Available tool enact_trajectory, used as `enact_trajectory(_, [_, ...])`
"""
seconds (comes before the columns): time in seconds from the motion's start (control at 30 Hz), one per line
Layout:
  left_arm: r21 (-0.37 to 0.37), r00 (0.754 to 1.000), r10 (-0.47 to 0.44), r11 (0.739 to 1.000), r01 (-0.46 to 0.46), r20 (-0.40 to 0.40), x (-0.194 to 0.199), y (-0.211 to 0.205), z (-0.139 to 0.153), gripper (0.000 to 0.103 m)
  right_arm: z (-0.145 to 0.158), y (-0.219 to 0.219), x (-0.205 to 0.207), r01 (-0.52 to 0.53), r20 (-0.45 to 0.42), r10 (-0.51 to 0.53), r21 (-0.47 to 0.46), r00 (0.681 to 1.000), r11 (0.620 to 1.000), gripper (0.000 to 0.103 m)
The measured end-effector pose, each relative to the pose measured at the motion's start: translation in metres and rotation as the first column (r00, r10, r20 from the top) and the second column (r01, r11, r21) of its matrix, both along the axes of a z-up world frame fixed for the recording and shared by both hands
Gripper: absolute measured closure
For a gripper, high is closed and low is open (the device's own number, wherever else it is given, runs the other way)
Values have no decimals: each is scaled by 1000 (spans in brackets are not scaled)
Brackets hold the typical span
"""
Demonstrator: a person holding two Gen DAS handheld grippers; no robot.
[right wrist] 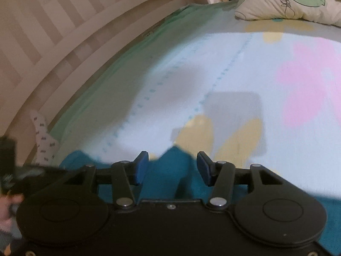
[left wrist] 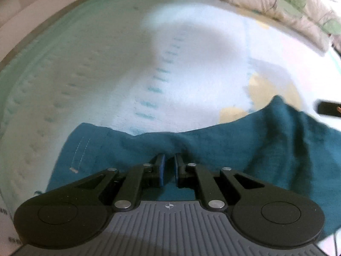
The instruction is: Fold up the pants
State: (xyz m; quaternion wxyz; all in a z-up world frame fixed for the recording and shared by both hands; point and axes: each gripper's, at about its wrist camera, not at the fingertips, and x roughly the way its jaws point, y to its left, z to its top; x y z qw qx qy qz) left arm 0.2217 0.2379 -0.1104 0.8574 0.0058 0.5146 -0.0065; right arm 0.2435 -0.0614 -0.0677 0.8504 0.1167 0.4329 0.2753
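Left tongs [left wrist: 168, 166] nearly closed, pinching a fold of the teal pants [left wrist: 234, 147] on the bed [left wrist: 191, 74]. Right tongs [right wrist: 171, 167] wide open, empty, over pants' far edge.

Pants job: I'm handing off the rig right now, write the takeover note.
Left gripper: jaws nearly shut, pinching a raised ridge of the teal pants.
Right gripper: open, a peak of fabric between its pads, not gripped.
Pants lie bunched on the bedsheet, pillow at the far end.
Done: left grasp. Left: close the right gripper, fold, smooth.
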Motion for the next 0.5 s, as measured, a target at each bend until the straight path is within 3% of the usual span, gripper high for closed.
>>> enact_trajectory(0.07, [5,998,54,999,-54,10,7,7,-8,100,-2,6,-11,-20,14,20,-50,1000,999,45])
enact_trajectory(0.17, [-130,979,204,971,-201,13,12,34,-5,100,-6,18,-29,-65,26,68,-107,997,992,46])
enact_trajectory(0.23, [-166,969,247,956,-243,8,15,40,-5,100,-9,27,-38,-87,36,93,-142,995,986,46])
enact_trajectory(0.4, [-44,978,203,979,-201,46,18,18,-4,100,-30,46,-58,-126,8,132,-226,991,966,47])
enact_trajectory(0.5, [-39,972,231,973,-229,39,23,19,-1,100,-45,49,-73,-139,-35,135,-268,990,953,47])
